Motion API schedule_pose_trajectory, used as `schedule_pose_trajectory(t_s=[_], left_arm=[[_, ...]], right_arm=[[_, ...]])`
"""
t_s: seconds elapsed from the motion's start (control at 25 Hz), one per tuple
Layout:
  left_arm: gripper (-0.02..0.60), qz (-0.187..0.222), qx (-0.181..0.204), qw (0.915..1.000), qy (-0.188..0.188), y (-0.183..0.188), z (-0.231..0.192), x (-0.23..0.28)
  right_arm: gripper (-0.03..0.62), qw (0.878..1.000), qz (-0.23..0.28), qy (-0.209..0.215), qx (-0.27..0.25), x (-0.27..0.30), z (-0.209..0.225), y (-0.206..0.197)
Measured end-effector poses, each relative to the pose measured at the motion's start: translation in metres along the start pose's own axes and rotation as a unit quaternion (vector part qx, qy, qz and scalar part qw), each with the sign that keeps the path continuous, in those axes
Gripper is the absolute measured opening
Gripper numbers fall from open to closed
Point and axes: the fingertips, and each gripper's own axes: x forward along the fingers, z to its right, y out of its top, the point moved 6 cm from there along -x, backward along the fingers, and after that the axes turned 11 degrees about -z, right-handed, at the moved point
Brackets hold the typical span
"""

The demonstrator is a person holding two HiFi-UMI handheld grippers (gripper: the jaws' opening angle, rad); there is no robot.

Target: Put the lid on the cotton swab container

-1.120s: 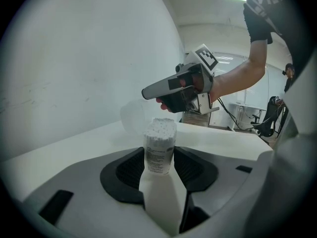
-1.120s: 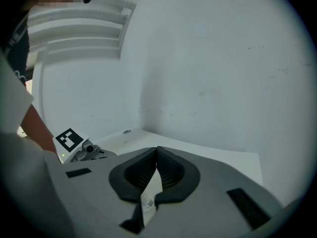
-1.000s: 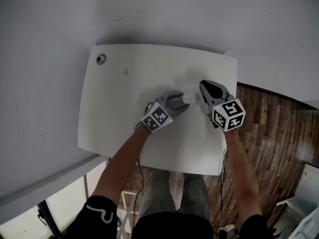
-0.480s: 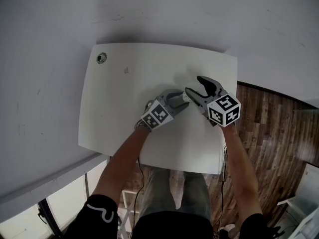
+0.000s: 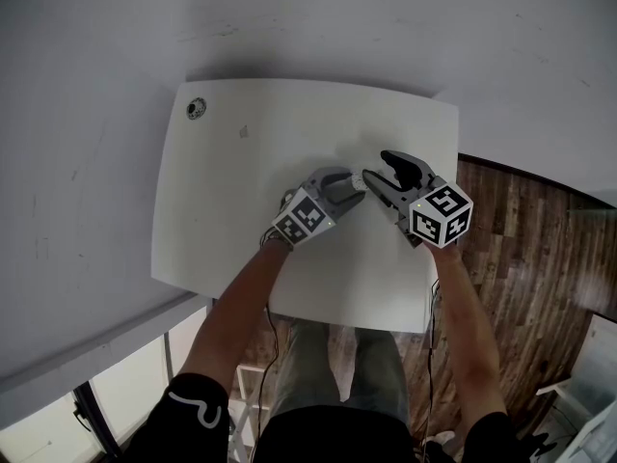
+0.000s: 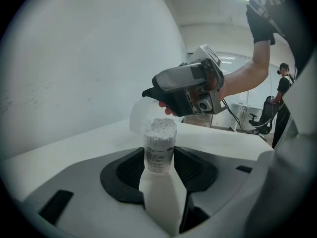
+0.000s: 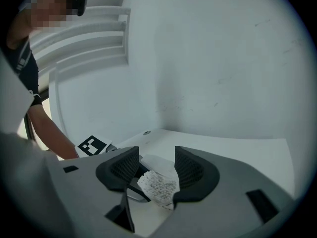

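My left gripper (image 5: 347, 190) is shut on the cotton swab container (image 5: 360, 182), a small clear tub with a printed label (image 6: 159, 155) and white swab heads showing at its open top (image 7: 157, 184). It holds the tub just above the white table (image 5: 231, 210). My right gripper (image 5: 376, 168) faces it from the right and stands open. Its jaws have just spread wide and drawn in slightly, with the swab heads and a translucent lid (image 7: 159, 161) between them, untouched. The lid (image 6: 138, 117) sits just behind the tub's mouth, not on it. What the lid rests on is unclear.
A small round fitting (image 5: 196, 110) is set in the table's far left corner. Grey wall runs behind and to the left. Wooden floor (image 5: 525, 249) lies past the table's right edge. Another person (image 6: 284, 83) and an office chair (image 6: 257, 120) are far off.
The right gripper was shut with its tip beside the tub. It has opened and shifted slightly left, so its jaws now straddle the tub's top. The left gripper has stayed put.
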Motion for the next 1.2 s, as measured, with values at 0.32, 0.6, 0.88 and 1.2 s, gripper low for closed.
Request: schedule_pose_trajectory(t_s=[0.32,0.6,0.88,1.2], left_arm=[[0.202,0.000,-0.001,1.0000,0.002,0.001,0.000,0.000],[0.202,0.001,-0.005,1.0000,0.005,0.000,0.000,0.000],[0.202,0.001,-0.006,1.0000,0.006,0.001,0.000,0.000],[0.202,0.001,-0.008,0.9999,0.010,0.002,-0.001,0.001]], right_arm=[[0.193,1.000,0.004,0.005,0.010,-0.009,0.001,-0.008],[0.175,1.000,0.000,0.007,0.006,-0.011,-0.002,-0.013],[0.145,1.000,-0.017,0.008,-0.017,-0.009,-0.013,-0.019],[0.012,0.999,-0.037,-0.017,-0.022,-0.001,-0.015,-0.032]])
